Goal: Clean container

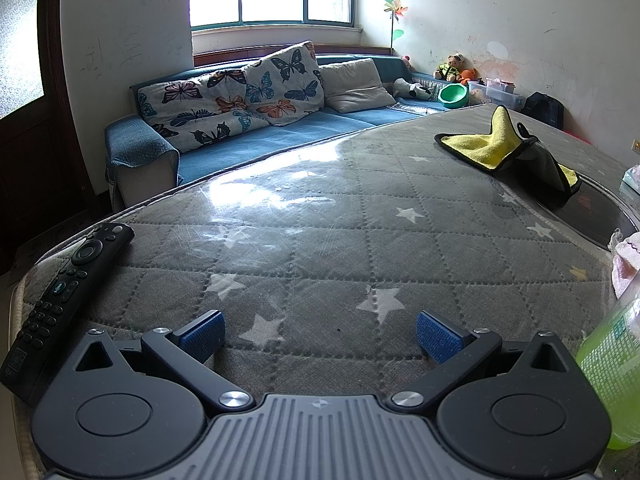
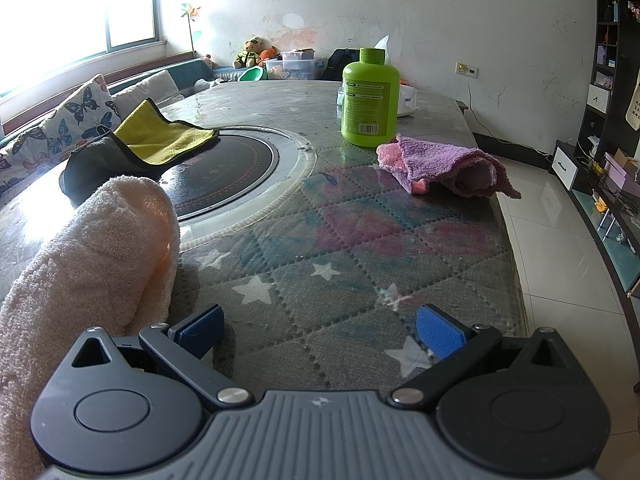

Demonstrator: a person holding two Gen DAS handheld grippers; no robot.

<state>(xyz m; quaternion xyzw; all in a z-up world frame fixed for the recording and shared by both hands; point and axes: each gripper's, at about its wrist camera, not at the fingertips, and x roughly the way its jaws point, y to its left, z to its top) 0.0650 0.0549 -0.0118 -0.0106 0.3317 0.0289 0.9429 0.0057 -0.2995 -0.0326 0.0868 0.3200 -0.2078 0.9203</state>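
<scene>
While both grippers sit low over the quilted star-print table cover (image 2: pixel 320 240), we note each one spread wide with nothing between its blue pads. The left gripper (image 1: pixel 320 336) fills the bottom of its frame, jaws wide apart over bare cover. The right gripper (image 2: pixel 320 332) shows the same wide stance at the bottom of its own frame.

We log the green bottle (image 2: pixel 370 98), the container, standing upright in the upper centre of the right wrist view, cap on, label facing us. In the left wrist view the same bottle (image 1: pixel 612 372) appears only as a blurred green edge at the lower right.

Just below and right of the bottle in the right view lies a crumpled pink-and-purple cloth (image 2: pixel 448 168), its near edge close to the bottle's base; whether they touch, we cannot tell. A yellow-and-grey cloth (image 2: pixel 148 140) lies at middle left, overlapping the dark round hob (image 2: pixel 224 176). A pale peach towel (image 2: pixel 92 256) bulks at the lower left beside the right gripper.

A black remote (image 1: pixel 60 300) rests at the left edge of the left view.
</scene>
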